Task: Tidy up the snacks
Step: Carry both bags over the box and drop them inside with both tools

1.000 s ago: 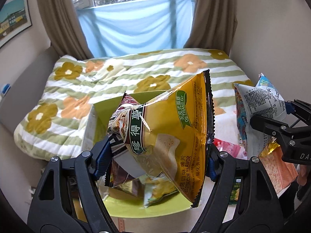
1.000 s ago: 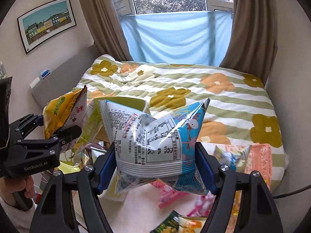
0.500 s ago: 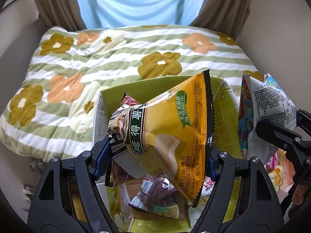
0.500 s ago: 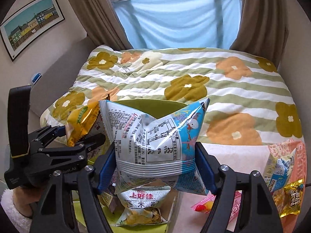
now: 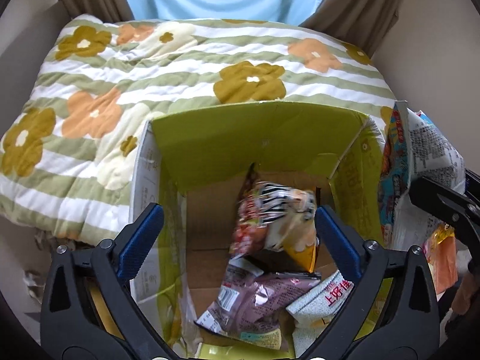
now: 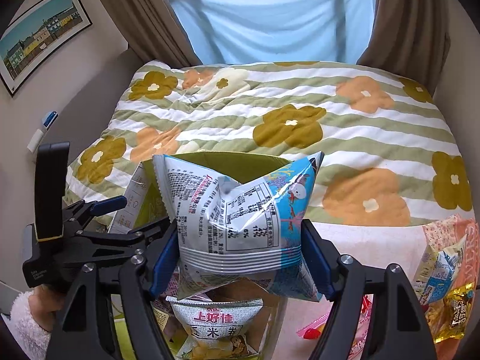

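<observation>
- Snacks are gathered in an open cardboard box (image 5: 264, 138) with green flaps, standing against the foot of a bed with a floral striped quilt (image 5: 168, 69).
- Left claw (image 5: 238, 234) hangs over the box mouth, pointing steeply down; its jaws are opening, blue pads well apart.
- Between those pads a yellow barbecue chip bag (image 5: 276, 216) is blurred and tilted; neither pad seems to press on it, though its right edge lies very close to the right pad.
- Lower in the box lie a purple snack packet (image 5: 258, 303) and a white corn-roll bag (image 6: 217, 321) with red characters, touching each other.
- Right claw (image 6: 240, 249) is clamped on a blue-and-white snack bag (image 6: 240, 210), both pads pressing its sides so the middle creases; the printed back of the bag faces the camera.
- That bag hangs above the box's right side, directly over the corn-roll bag in the right wrist view.
- In the left wrist view the same bag shows at the right edge, just beside the box's right flap.
- More loose snack packets (image 6: 444, 279) lie to the right on a pink surface at the foot of the bed.
- A hand in a white fleecy sleeve (image 6: 27, 324) holds the left claw's handle.
- A framed picture (image 6: 39, 39) hangs on the left wall.
</observation>
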`<state>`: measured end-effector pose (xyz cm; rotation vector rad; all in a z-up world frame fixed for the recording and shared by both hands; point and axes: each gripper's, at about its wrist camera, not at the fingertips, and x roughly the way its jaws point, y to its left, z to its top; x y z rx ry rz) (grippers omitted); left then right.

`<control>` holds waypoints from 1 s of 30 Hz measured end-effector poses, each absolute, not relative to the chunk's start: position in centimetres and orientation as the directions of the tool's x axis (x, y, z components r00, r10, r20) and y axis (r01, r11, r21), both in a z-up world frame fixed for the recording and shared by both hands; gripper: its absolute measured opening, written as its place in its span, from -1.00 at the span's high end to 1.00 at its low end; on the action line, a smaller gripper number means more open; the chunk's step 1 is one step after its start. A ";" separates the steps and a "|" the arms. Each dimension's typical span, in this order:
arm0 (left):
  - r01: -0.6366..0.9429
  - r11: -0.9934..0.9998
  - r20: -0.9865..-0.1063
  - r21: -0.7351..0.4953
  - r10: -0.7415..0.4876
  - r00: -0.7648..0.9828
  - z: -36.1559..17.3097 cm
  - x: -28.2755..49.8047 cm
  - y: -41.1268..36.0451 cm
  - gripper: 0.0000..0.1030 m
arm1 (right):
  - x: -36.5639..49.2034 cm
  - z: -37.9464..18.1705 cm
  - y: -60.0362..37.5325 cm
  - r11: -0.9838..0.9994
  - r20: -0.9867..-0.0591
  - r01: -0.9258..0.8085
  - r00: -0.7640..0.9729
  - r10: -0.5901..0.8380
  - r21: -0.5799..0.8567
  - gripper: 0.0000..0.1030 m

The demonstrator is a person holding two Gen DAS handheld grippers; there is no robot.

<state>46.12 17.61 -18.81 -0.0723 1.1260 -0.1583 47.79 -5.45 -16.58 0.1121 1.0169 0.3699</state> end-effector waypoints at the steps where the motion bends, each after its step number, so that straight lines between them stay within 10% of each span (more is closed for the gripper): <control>1: 0.084 0.981 -0.891 -0.174 -0.193 0.412 -18.7 45.5 18.0 -0.94 | 48.0 -16.8 -5.4 0.930 -0.810 -0.253 0.464 0.358 0.266 -0.39; 30: 0.040 0.992 -0.878 -0.122 -0.127 0.461 -16.1 38.0 18.3 -0.94 | 47.3 -17.0 -2.0 0.899 -0.796 -0.352 0.448 0.407 0.261 -0.93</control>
